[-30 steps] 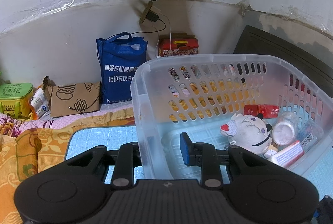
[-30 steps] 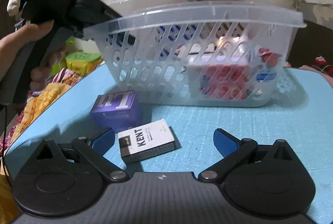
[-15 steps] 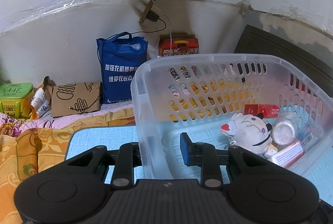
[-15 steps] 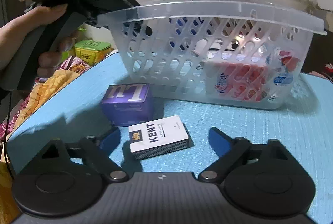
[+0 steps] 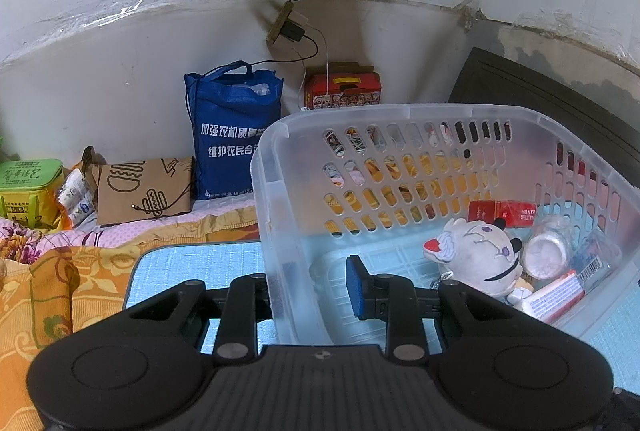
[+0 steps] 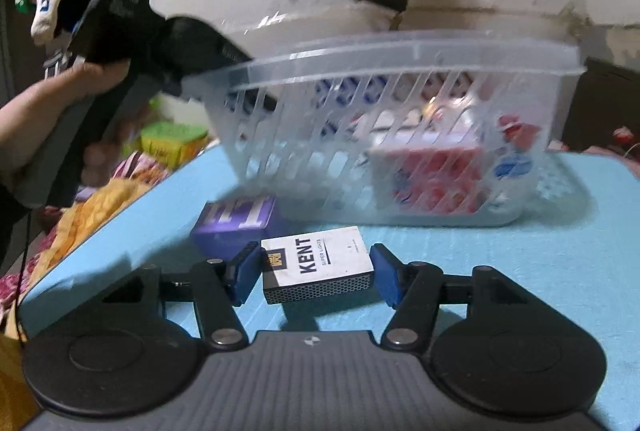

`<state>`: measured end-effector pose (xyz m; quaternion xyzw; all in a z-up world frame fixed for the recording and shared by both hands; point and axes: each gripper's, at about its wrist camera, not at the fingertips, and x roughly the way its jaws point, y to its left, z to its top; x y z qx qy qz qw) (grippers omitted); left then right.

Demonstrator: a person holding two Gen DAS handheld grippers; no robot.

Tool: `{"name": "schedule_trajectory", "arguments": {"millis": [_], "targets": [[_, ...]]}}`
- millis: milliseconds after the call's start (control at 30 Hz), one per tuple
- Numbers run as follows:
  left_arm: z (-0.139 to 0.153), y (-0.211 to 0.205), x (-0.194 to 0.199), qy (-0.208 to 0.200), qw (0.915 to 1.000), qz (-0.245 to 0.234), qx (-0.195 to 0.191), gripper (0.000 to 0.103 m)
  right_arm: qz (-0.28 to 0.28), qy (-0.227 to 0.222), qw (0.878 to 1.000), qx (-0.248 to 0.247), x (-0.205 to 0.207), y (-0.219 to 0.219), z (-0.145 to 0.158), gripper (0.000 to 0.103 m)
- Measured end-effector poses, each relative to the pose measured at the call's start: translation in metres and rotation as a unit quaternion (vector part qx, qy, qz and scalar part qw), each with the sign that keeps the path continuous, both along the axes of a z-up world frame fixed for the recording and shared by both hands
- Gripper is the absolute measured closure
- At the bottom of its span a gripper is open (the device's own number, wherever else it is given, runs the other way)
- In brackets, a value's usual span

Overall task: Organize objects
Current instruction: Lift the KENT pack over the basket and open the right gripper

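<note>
While closing, right claw (image 6: 316,273) brackets KENT pack (image 6: 316,263).

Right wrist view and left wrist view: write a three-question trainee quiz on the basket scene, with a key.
1. True or false: the left gripper clamps the wall of the clear basket.
2. Which box lies between the right gripper's pads? A. the white KENT pack B. the purple box C. a green tin
3. Fill in: inside the basket, the plush toy lies in front of a ___ pack.

Key: 1 true. 2 A; the jaws have just been closing around it. 3 red.
</note>
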<state>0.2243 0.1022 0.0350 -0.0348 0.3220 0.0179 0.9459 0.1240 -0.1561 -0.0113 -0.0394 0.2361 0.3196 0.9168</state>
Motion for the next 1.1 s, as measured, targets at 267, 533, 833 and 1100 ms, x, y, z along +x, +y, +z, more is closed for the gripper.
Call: {"name": "schedule_trajectory", "arguments": {"millis": [267, 533, 833, 1100], "targets": [[0.000, -0.001, 0.000, 0.000, 1.0000, 0.000, 0.000, 0.072, -0.035, -0.047, 0.998, 0.025, -0.010, -0.009, 0.005, 0.040], [0.000, -0.002, 0.000, 0.000, 1.0000, -0.001, 0.000, 0.071, -0.052, -0.045, 0.997, 0.042, -0.006, -0.016, 0.005, 0.040], [0.000, -0.003, -0.001, -0.002, 1.0000, 0.000, 0.002, 0.071, -0.089, -0.089, 0.990, 0.070, -0.022, -0.050, 0.039, 0.040], [-0.001, -0.004, -0.001, -0.001, 1.0000, 0.001, 0.002, 0.071, -0.063, -0.114, 0.985, 0.115, -0.007, -0.067, 0.118, 0.040]]}}
